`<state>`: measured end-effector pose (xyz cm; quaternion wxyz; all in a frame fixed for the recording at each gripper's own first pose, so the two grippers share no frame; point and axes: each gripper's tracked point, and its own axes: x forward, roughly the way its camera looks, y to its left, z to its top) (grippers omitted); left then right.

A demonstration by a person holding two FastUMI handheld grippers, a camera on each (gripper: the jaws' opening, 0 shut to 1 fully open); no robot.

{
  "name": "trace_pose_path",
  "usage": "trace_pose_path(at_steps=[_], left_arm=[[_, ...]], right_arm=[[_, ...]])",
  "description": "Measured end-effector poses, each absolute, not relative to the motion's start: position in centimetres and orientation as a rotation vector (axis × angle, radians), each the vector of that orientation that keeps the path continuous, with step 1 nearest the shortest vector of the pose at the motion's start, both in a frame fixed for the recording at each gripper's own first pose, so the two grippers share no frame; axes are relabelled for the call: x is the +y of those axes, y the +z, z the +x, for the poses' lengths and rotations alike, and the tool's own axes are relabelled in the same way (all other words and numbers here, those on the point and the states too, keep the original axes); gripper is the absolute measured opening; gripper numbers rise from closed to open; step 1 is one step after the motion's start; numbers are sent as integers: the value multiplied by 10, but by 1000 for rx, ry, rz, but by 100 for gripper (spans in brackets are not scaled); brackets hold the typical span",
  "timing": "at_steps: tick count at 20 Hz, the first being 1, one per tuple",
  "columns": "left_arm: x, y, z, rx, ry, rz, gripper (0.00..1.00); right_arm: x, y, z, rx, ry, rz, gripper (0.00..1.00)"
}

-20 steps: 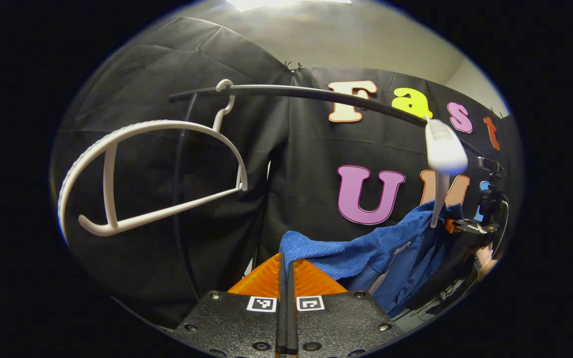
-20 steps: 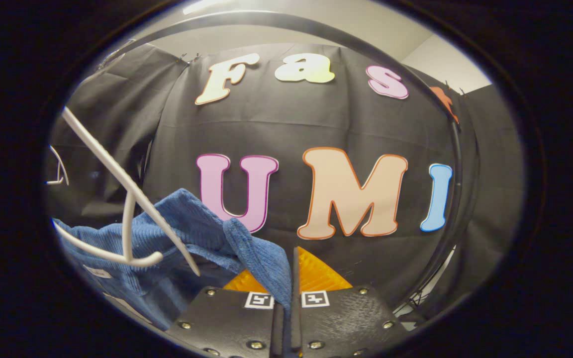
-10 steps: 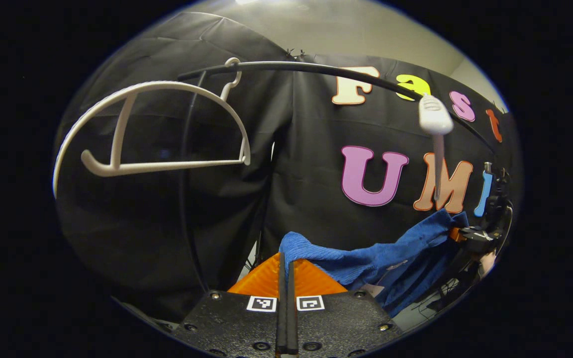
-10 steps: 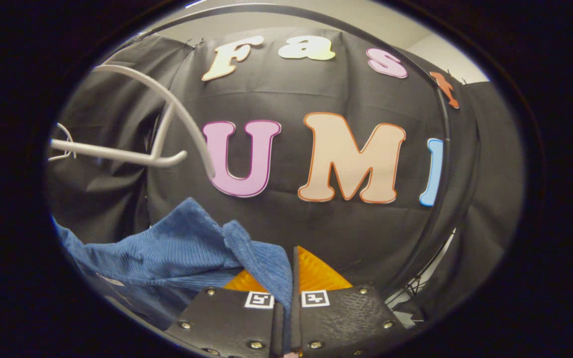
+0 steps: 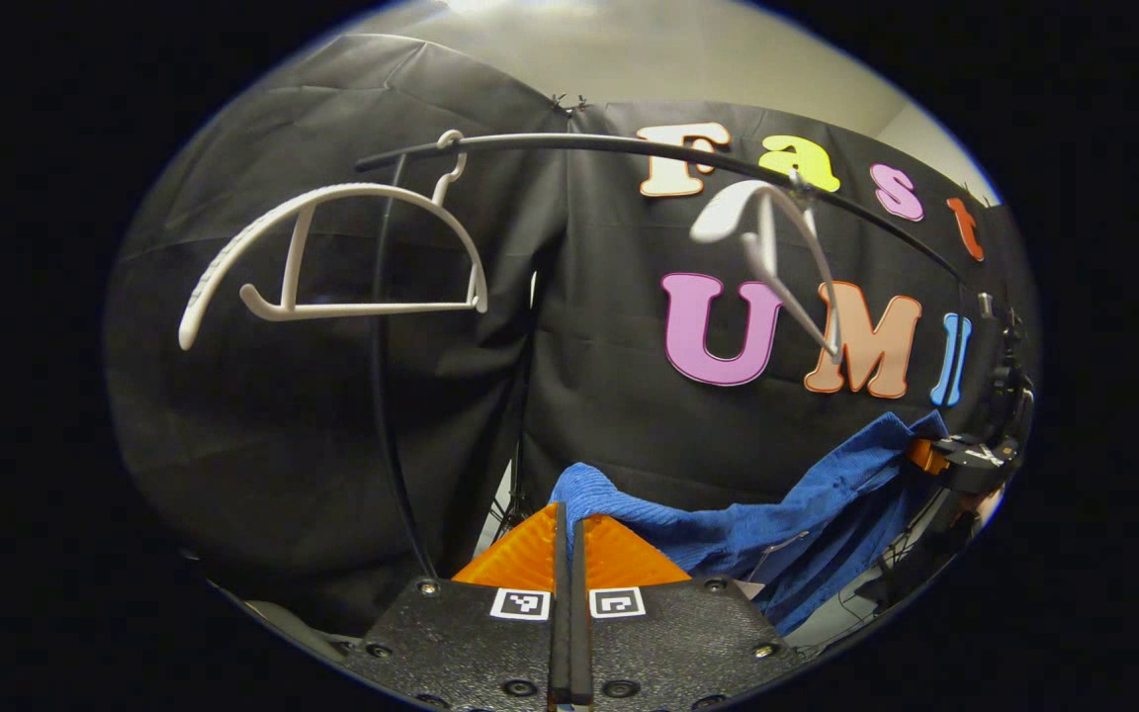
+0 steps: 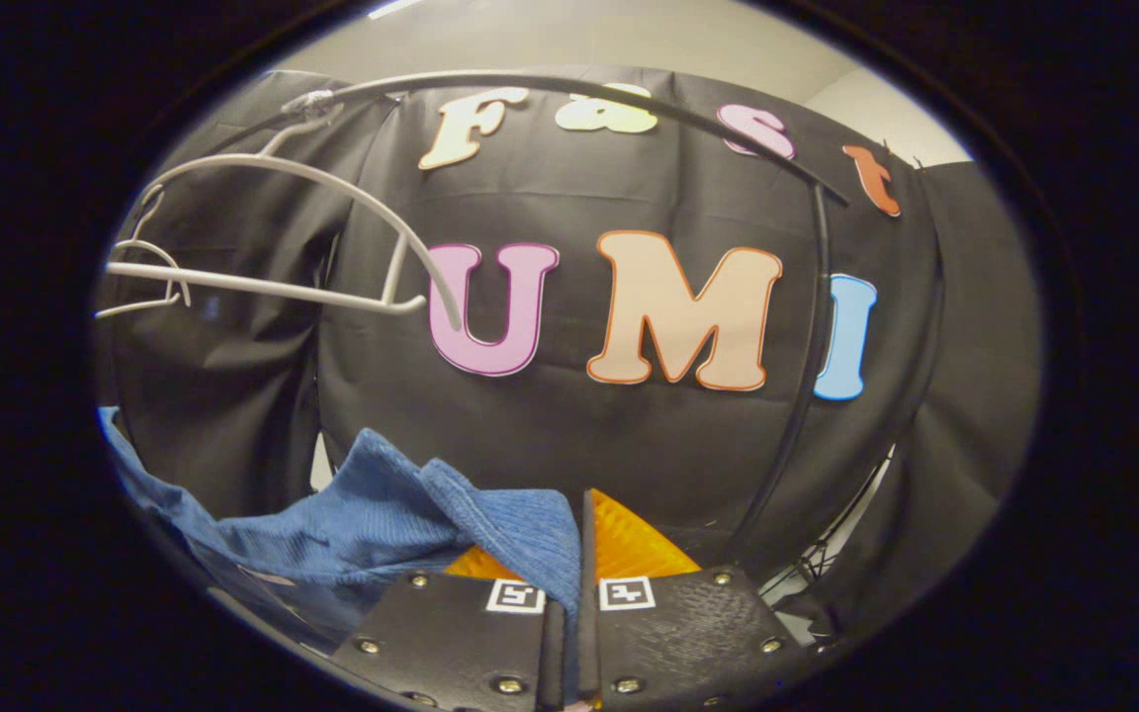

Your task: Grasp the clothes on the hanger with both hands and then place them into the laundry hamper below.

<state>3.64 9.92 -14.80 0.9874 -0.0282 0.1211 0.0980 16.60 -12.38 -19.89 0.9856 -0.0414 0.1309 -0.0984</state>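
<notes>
1. Stretching between both grippers, the blue garment (image 5: 728, 524) is being held below the rail (image 5: 629, 148), clear of both white hangers (image 5: 332, 257).
2. The left gripper (image 5: 566, 554) is being kept clamped on one corner.
3. The right gripper (image 6: 569, 583) is being kept clamped on the other corner (image 6: 520, 534).

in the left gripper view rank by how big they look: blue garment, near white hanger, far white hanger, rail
1. rail, longest span
2. blue garment
3. near white hanger, possibly enlarged by nearness
4. far white hanger, likely the same size in reality
</notes>
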Motion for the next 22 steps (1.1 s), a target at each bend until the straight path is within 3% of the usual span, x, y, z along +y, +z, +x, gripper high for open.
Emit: trace_pose_path(at_steps=[12,17,22], left_arm=[[-59,-97,62,157,-143,-74,0],[-115,-89,91,122,-260,-131,0],[-132,-119,112,173,-285,-209,0]], right_arm=[[-82,-97,105,116,-53,-45,7],[-74,-93,102,116,-20,-32,7],[-83,-118,104,162,-26,-33,7]])
